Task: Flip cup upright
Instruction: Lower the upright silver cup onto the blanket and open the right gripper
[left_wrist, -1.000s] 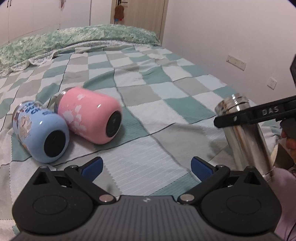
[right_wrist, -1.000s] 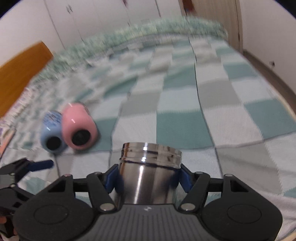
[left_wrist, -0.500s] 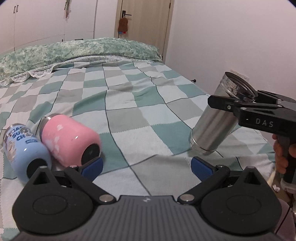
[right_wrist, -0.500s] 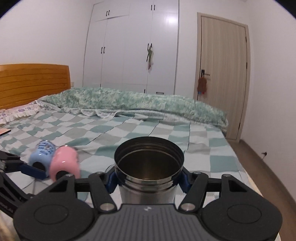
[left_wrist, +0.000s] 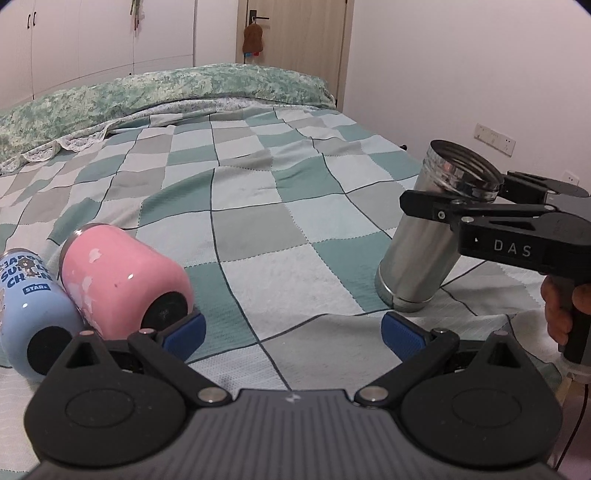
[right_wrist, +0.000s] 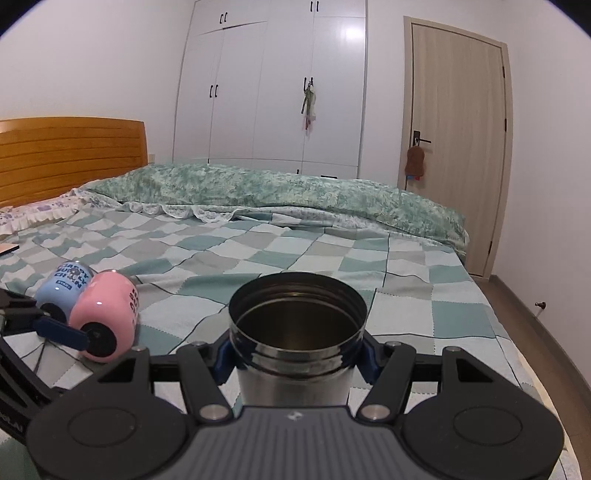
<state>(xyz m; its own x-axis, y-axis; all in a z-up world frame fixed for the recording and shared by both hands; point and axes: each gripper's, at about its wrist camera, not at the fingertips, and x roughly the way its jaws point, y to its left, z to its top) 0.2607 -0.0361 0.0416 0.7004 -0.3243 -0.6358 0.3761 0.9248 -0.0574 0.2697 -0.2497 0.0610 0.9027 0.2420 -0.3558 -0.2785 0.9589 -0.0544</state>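
A steel cup (right_wrist: 295, 343) sits mouth up in my right gripper (right_wrist: 295, 360), which is shut on it just below the rim. In the left wrist view the steel cup (left_wrist: 424, 251) leans slightly, its base touching the checkered bedspread (left_wrist: 258, 206). A pink cup (left_wrist: 122, 280) and a blue cup (left_wrist: 29, 306) lie on their sides together at the left. My left gripper (left_wrist: 293, 332) is open and empty, its left pad (left_wrist: 184, 332) close to the pink cup's base.
A green quilt (right_wrist: 277, 195) is bunched along the far side of the bed. A wooden headboard (right_wrist: 66, 155) is at the left. The bed's right edge (right_wrist: 517, 350) drops to the floor. A wardrobe and a door stand beyond.
My right gripper turned the steel cup from mouth down to mouth up and lowered its base to the bedspread. My left gripper moved nearer the pink cup.
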